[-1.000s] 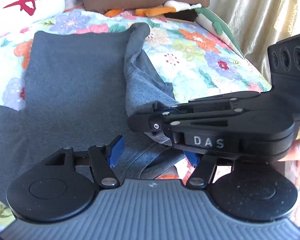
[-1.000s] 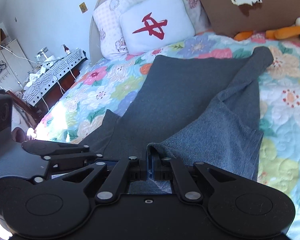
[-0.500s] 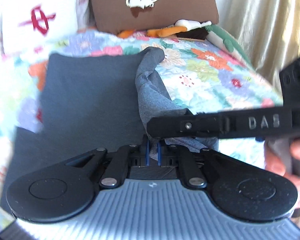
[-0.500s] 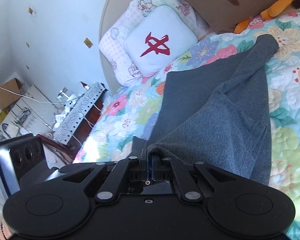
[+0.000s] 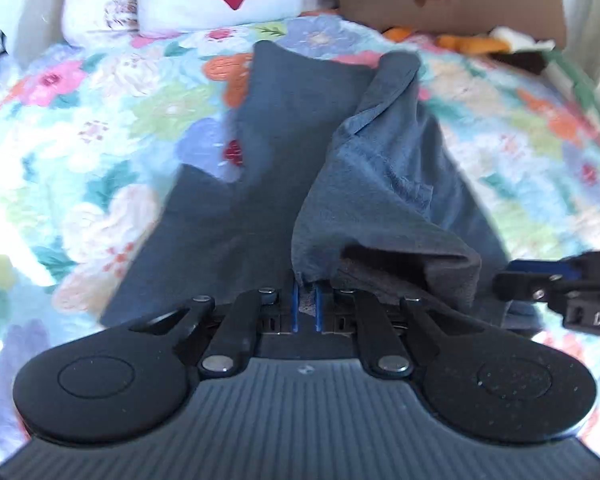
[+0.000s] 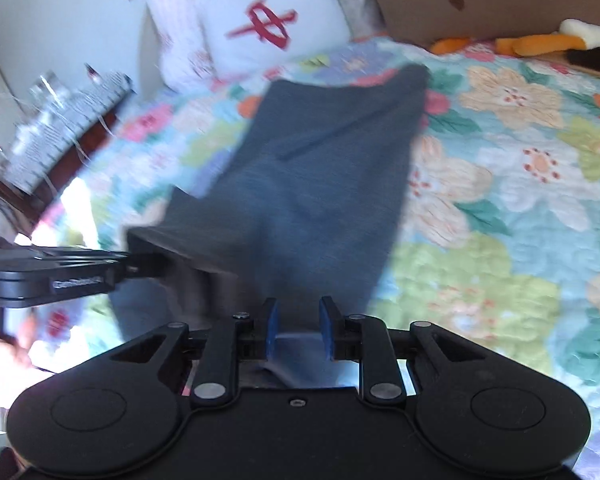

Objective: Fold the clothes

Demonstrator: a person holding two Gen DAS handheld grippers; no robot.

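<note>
Grey t-shirt [image 5: 380, 184] mid side-fold: left gripper [image 5: 306, 306] clamped on its edge, right gripper [image 6: 298, 330] fingers apart, empty. Next: lay fold flat.

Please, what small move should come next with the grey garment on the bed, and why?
Probably carry the left gripper across toward the garment's flat left side and lay the lifted flap down. It is shut on a raised edge of the grey garment, which hangs folded over, while the right gripper stands open with nothing pinched. The right side of the garment is off the floral quilt, so the fold looks half done.
</note>
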